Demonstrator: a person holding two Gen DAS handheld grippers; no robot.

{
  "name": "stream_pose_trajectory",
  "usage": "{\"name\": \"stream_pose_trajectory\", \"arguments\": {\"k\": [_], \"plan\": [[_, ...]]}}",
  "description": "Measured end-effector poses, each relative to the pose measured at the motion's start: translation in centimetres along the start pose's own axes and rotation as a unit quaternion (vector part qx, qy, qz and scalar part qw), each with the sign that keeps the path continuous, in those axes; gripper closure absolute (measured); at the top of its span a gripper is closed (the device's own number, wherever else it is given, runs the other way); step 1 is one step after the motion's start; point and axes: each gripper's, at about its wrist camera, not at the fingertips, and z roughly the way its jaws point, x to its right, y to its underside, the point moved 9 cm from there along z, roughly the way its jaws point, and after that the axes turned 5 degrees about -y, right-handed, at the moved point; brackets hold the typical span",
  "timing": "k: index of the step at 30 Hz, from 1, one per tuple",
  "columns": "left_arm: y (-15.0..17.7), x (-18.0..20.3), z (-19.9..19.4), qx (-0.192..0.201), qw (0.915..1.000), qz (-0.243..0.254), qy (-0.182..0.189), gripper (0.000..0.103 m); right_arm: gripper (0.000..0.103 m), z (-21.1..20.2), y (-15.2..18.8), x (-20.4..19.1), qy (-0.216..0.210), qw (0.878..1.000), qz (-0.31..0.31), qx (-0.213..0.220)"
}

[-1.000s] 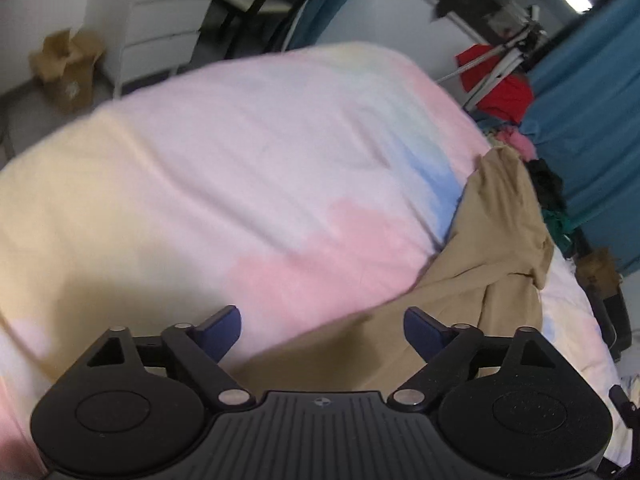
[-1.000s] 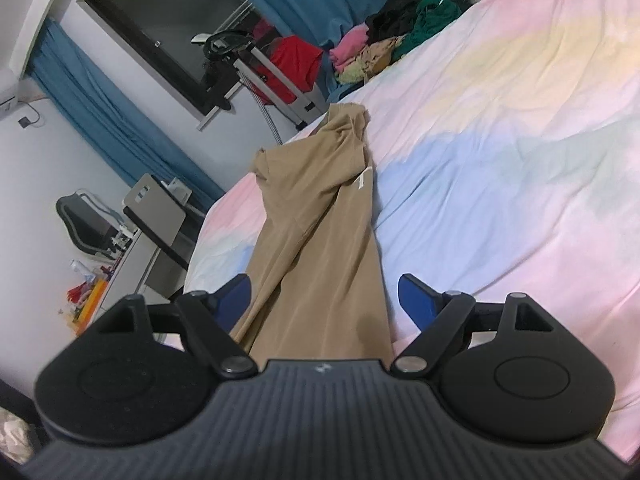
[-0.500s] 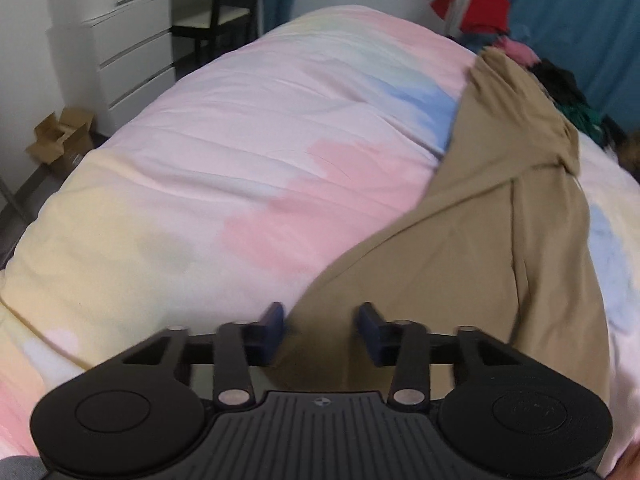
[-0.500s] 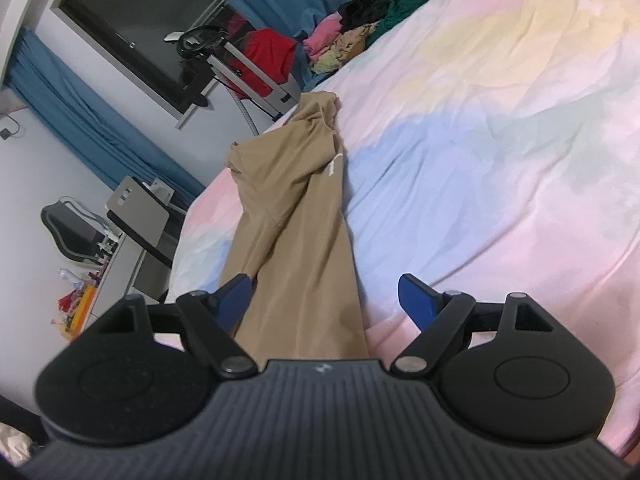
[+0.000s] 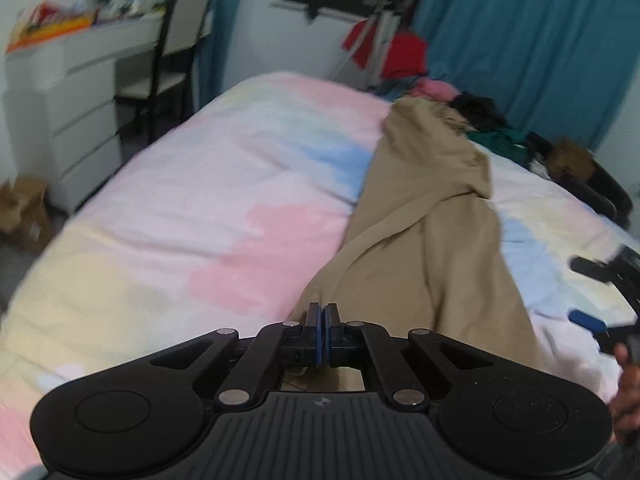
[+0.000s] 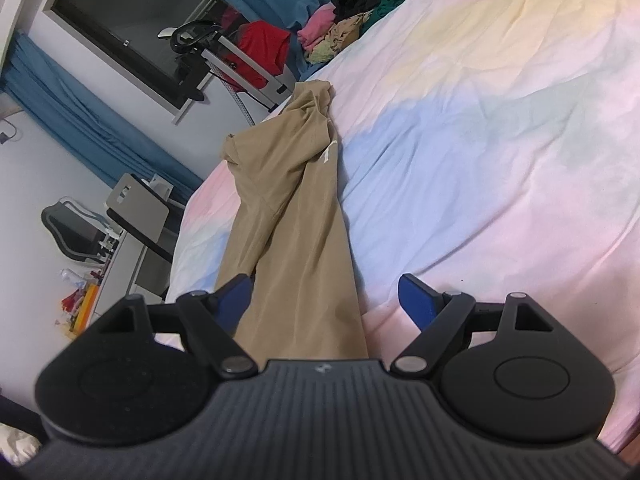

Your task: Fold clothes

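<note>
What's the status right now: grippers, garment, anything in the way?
Left gripper shut on tan garment's near edge. Right gripper open, straddling the garment. Garment lies long on the pastel bedspread. Nothing in the way.

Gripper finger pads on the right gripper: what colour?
Blue pads on black arms, jaws open; clearest in the right wrist view.

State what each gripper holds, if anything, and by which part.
The left gripper pinches the tan garment at its near edge. The right gripper is open, holding nothing.

Left gripper (image 5: 322, 312): was wide open, now clamped on near edge of tan garment (image 5: 424, 240); edge lifted.
</note>
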Motion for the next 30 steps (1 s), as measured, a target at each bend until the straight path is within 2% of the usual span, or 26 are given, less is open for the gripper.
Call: {"name": "stream_pose_trajectory", "arguments": {"k": [4,9,13,14,16,18,21,23,25,26,27,28,30], "plan": [[-0.2,2.3,-1.6,0.020,0.9978,0.061,0.018,0.103,0.021,0.1,0.2,0.0,-0.002,1.000,0.000,-0.006],[-0.3,5.1,-3.6,0.044,0.9888,0.136,0.041,0.103,0.021,0.2,0.5,-0.1,0.002,1.000,-0.004,-0.011],[0.4,6.7,-2.9,0.028,0.9868,0.144,0.070,0.103,0.021,0.3,0.5,0.0,0.004,1.000,0.002,-0.012],[0.6,7.3,-3.0,0.030,0.9841,0.152,0.088,0.103,0.021,0.4,0.5,0.1,0.004,1.000,0.003,-0.012],[1.4,9.0,-2.7,0.016,0.9746,0.181,0.131,0.103,0.021,0.5,0.6,0.1,0.004,1.000,0.006,-0.013],[2.7,10.6,-1.9,-0.001,0.9665,0.214,0.142,0.103,0.021,0.6,0.7,0.1,0.003,1.000,0.003,-0.018],[4.1,12.0,0.1,-0.047,0.9591,0.230,0.158,0.103,0.021,0.9,0.9,0.3,0.005,1.000,0.002,-0.029],[4.6,12.1,0.9,-0.084,0.9552,0.219,0.180,0.101,0.021,1.1,1.3,0.4,0.005,0.999,0.001,-0.043],[5.1,12.1,1.7,-0.120,0.9495,0.208,0.202,0.089,0.021,1.3,1.8,0.4,0.003,0.998,-0.002,-0.056],[5.1,11.8,1.8,-0.131,0.9485,0.193,0.214,0.078,0.021,1.3,2.1,0.4,0.002,0.998,-0.002,-0.063],[4.9,11.3,1.8,-0.135,0.9498,0.173,0.223,0.070,0.021,1.4,2.4,0.4,-0.003,0.997,0.002,-0.071],[4.7,10.8,1.8,-0.138,0.9508,0.152,0.232,0.068,0.021,1.4,2.7,0.4,-0.007,0.997,0.006,-0.079],[3.4,9.0,1.8,-0.135,0.9544,0.082,0.254,0.054,0.021,1.5,3.4,0.4,-0.021,0.995,0.017,-0.095]]}}
